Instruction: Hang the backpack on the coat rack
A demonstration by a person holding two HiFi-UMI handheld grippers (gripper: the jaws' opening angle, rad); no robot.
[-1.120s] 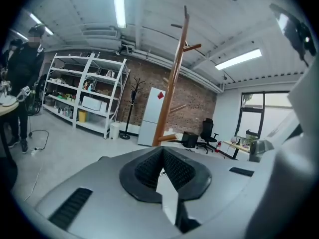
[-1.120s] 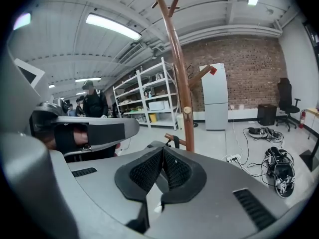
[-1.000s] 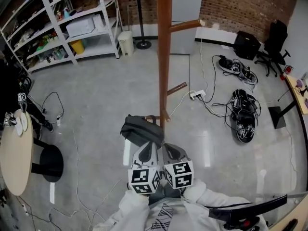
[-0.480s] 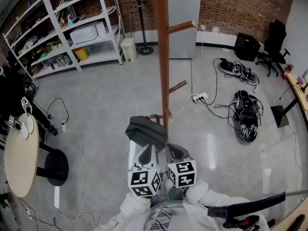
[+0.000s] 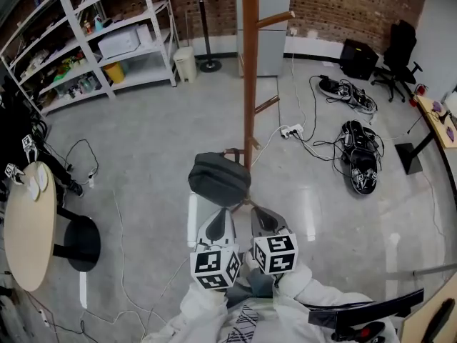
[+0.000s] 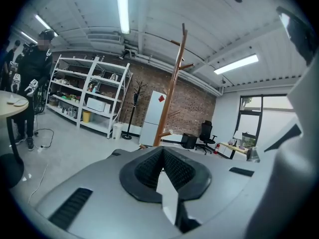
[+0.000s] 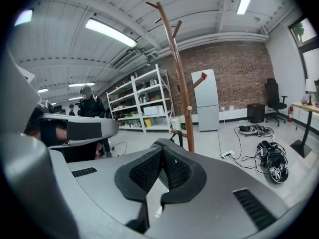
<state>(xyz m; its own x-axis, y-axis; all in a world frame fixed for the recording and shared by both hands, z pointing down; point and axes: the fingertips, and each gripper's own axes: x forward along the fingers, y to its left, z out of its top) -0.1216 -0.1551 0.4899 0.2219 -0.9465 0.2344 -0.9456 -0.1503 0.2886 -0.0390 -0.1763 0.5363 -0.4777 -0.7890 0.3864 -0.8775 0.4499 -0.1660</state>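
Backpack (image 5: 219, 179) and pole have shifted in the head view since a second ago: the bag now lies a little higher and closer to the pole's foot, and a thin gap shows between it and the tips of the two grippers, where it earlier overlapped the left one.

The white shelving unit (image 5: 107, 41) stands far ahead of the left gripper (image 5: 222, 216) and well off to its left. The coat rack (image 5: 249, 70) rises straight ahead of both grippers, its brown pole nearer the right gripper (image 5: 258, 213). A round table (image 5: 25, 227) sits well out to the left of the left gripper.

The dark grey backpack is just beyond the tips of both grippers, more in front of the left one, its top end beside a low peg (image 5: 234, 151) of the rack. Whether its strap is over that peg cannot be told.

Both grippers are side by side, pointing at the rack. Each one's own view shows its ribbed pads pressed together at the tips, with nothing seen between them. A power strip (image 5: 289, 130) lies on the floor far ahead of the right gripper.
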